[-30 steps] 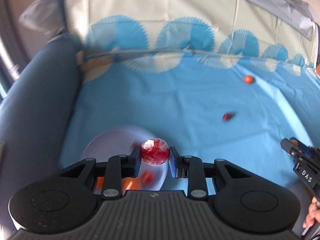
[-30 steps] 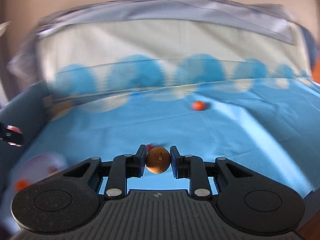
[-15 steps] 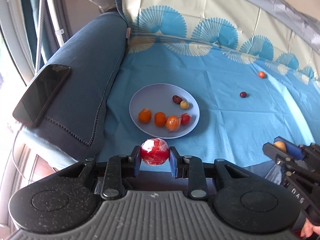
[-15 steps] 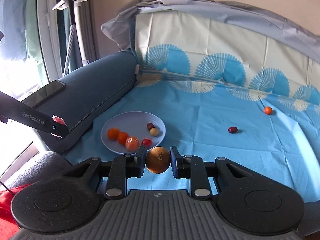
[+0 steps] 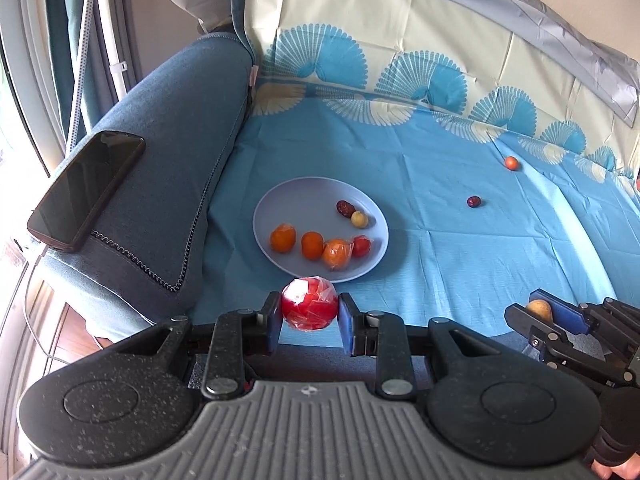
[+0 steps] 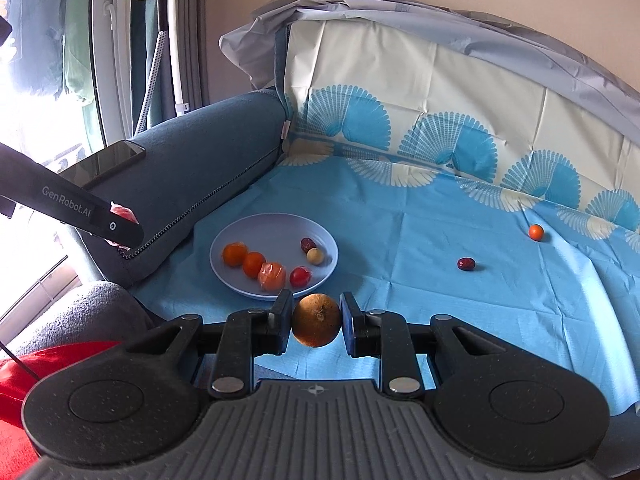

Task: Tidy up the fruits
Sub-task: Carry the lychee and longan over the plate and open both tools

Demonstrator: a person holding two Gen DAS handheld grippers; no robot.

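Note:
My left gripper (image 5: 309, 315) is shut on a red fruit in clear wrap (image 5: 309, 307), held just in front of the near rim of a pale blue plate (image 5: 308, 200). The plate holds several small fruits: orange ones (image 5: 312, 245), a red one (image 5: 361, 246), a dark date (image 5: 345, 208) and a yellow one (image 5: 359, 219). My right gripper (image 6: 316, 320) is shut on a round brown fruit (image 6: 316, 320), also near the plate (image 6: 276, 228). On the blue cloth lie a loose date (image 6: 466, 263) and a small orange fruit (image 6: 536, 232).
A dark phone (image 5: 86, 188) rests on the blue sofa armrest (image 5: 168, 152) left of the plate. The patterned cloth runs up the backrest (image 5: 400, 52). A stand (image 6: 168, 40) and curtains stand by the window at left. Something red (image 6: 24, 376) lies at lower left.
Both grippers pulled back from the seat with their fruits still held, so the plate, armrest and phone came into view. Little has shifted in the last half second.

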